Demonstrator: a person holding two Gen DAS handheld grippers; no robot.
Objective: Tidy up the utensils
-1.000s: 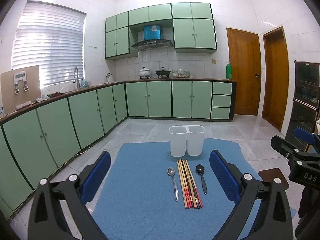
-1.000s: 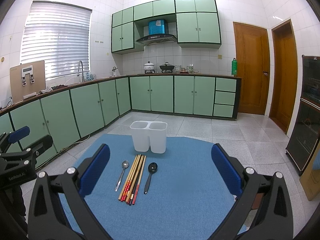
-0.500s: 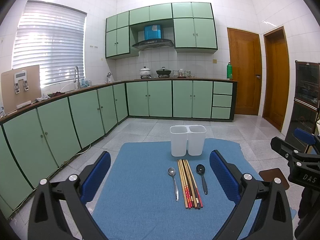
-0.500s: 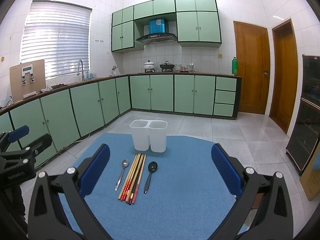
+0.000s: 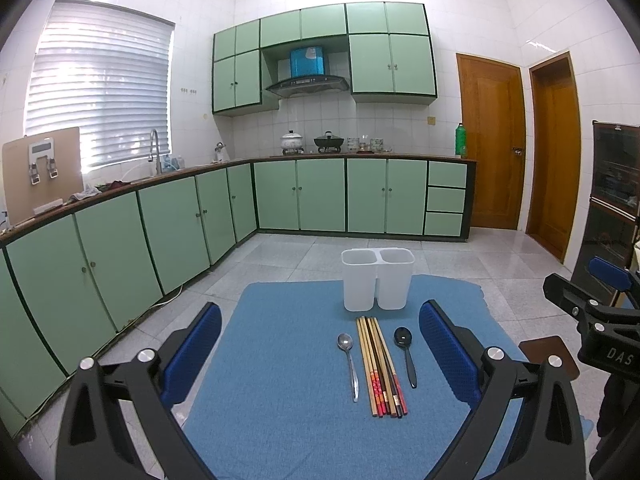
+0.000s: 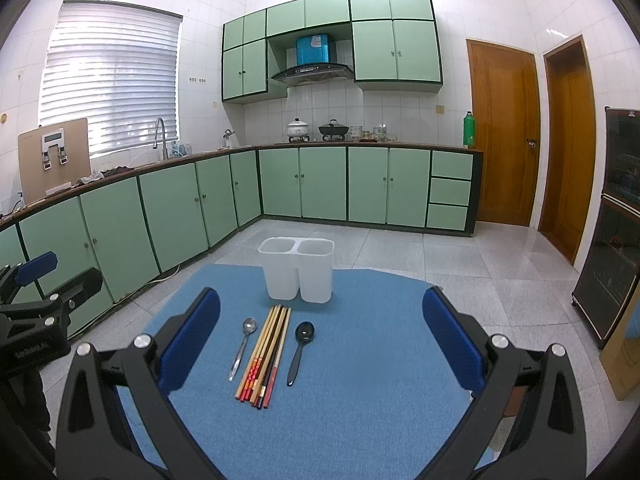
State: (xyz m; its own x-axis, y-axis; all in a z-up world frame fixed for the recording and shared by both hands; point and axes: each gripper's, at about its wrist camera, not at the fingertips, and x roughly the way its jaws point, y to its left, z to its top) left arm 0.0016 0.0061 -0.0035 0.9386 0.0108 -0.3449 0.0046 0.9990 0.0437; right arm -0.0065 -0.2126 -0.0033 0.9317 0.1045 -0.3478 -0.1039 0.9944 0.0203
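A white two-compartment holder [image 5: 377,278] [image 6: 297,269] stands empty at the far side of a blue mat [image 5: 280,380] [image 6: 360,380]. In front of it lie a metal spoon [image 5: 348,360] [image 6: 243,344], a bundle of several chopsticks [image 5: 380,364] [image 6: 266,354] and a black spoon [image 5: 406,354] [image 6: 300,350], side by side. My left gripper [image 5: 320,352] is open and empty, held above the mat's near part. My right gripper [image 6: 320,344] is open and empty too. Each gripper shows at the edge of the other's view.
Green kitchen cabinets [image 5: 160,232] run along the left and back walls. Wooden doors [image 5: 490,148] are at the right, with a dark glass cabinet [image 6: 616,220] beside them. Tiled floor [image 6: 440,256] surrounds the mat's table.
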